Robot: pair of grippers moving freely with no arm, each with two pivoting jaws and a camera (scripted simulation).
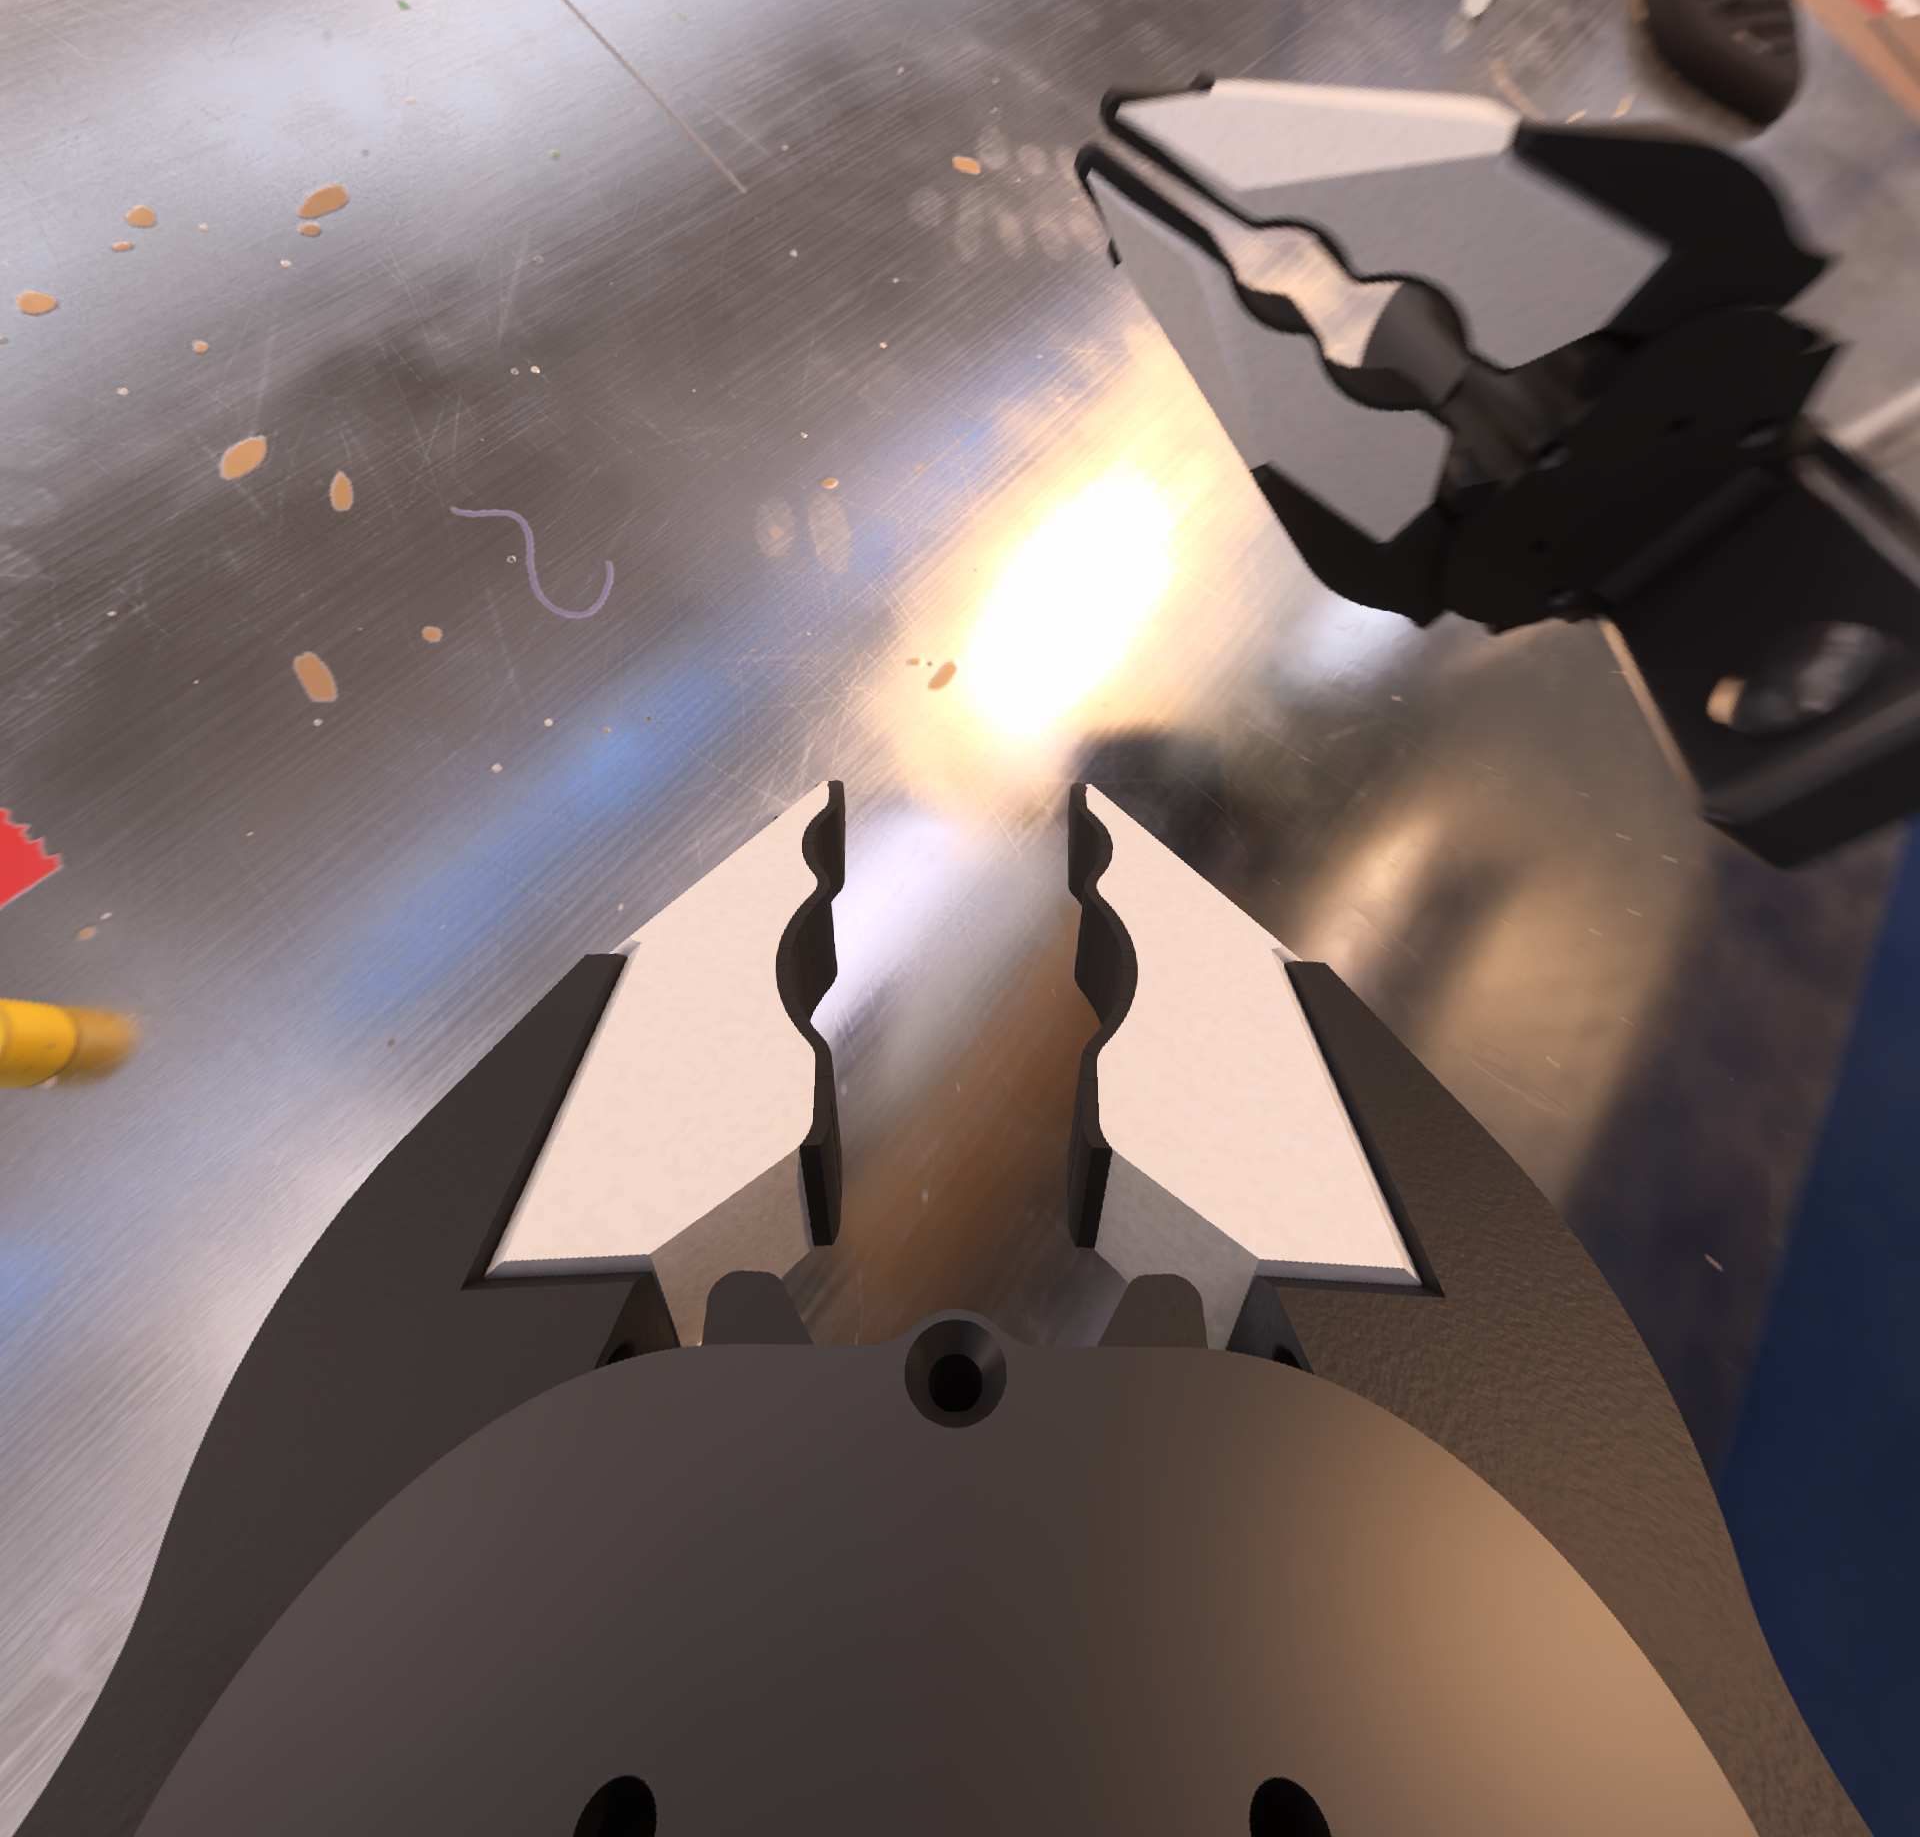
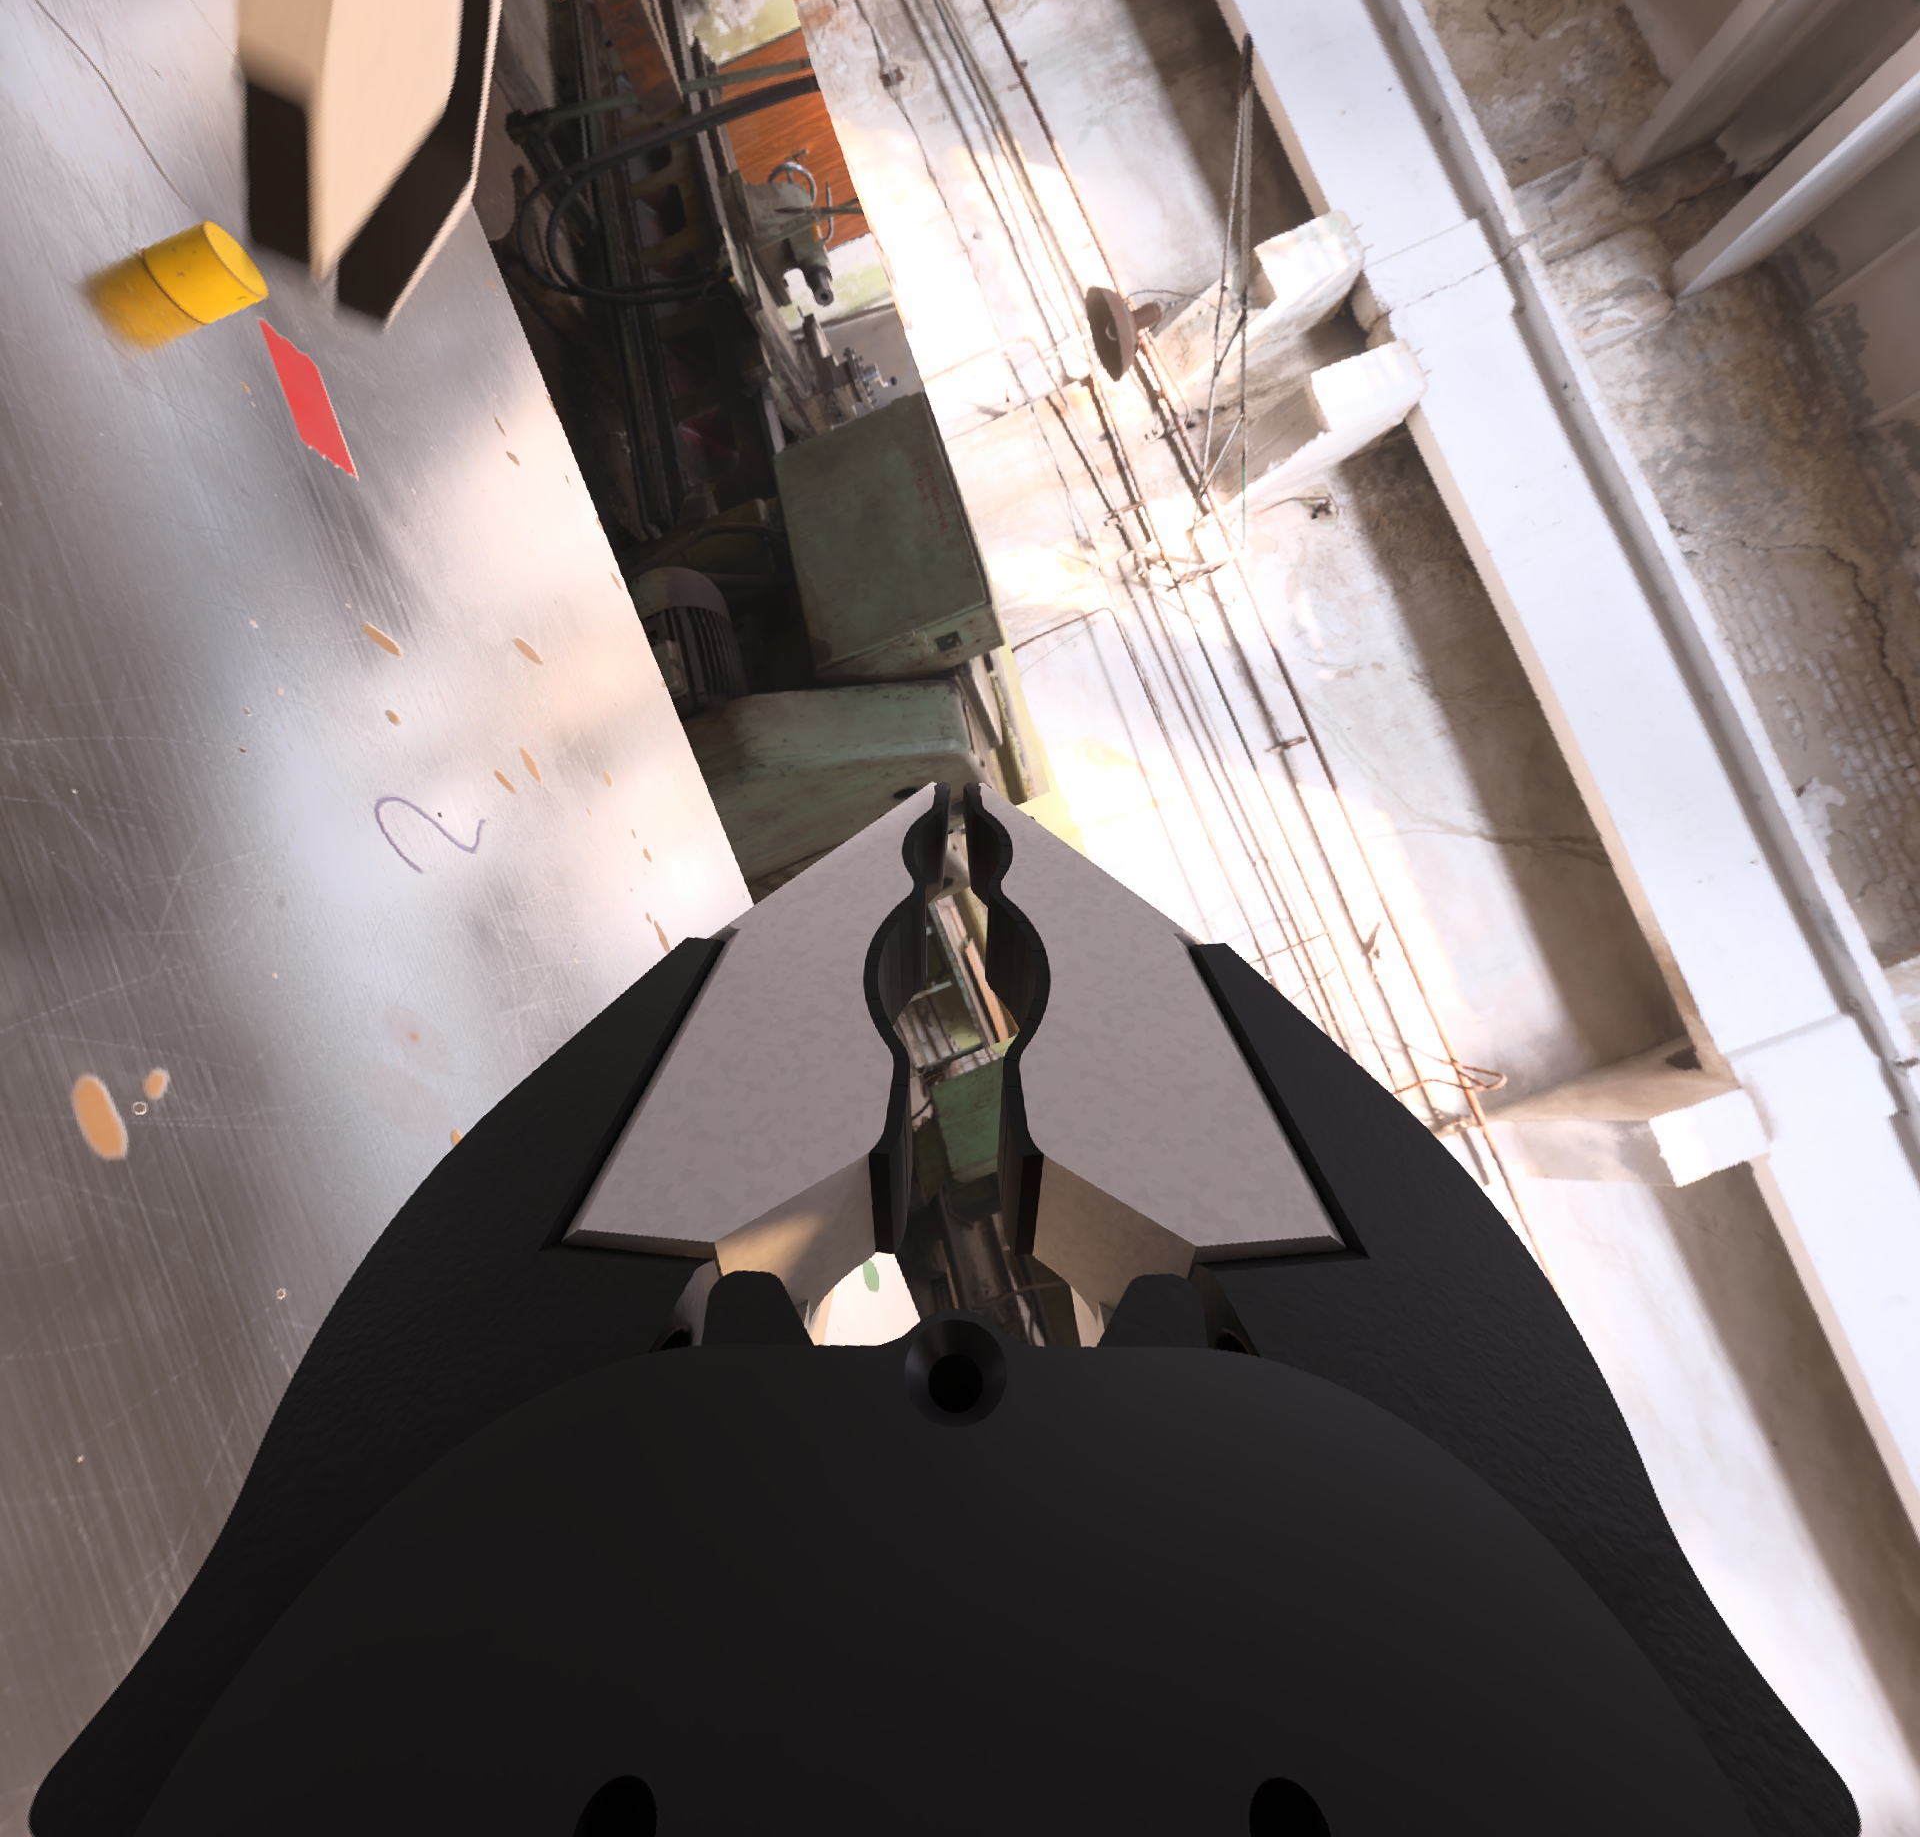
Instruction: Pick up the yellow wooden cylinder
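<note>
My left gripper (image 1: 956, 800) hangs wide open over the scratched metal table (image 1: 520, 333); my right gripper (image 2: 956, 795) is pinched closed on nothing, and the yellow wooden cylinder (image 2: 177, 286) lies well off.

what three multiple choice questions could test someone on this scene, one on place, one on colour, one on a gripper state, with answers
1. Where is the cylinder in the left wrist view?
A. between the left gripper's fingers
B. at the far left edge, on the metal table
C. held by the right gripper

2. What colour is the flat scrap lying beside the cylinder?
A. red
B. green
C. white

3. How do the two grippers stand?
A. both wide open
B. both shut on something
C. left gripper open, right gripper shut and empty

Answers:
1 B, the cylinder lies on the table well off to the side of the open fingers.
2 A, the scrap is plainly red.
3 C, a wide gap shows between the left fingers, while the right tips nearly meet with nothing between them.
</note>
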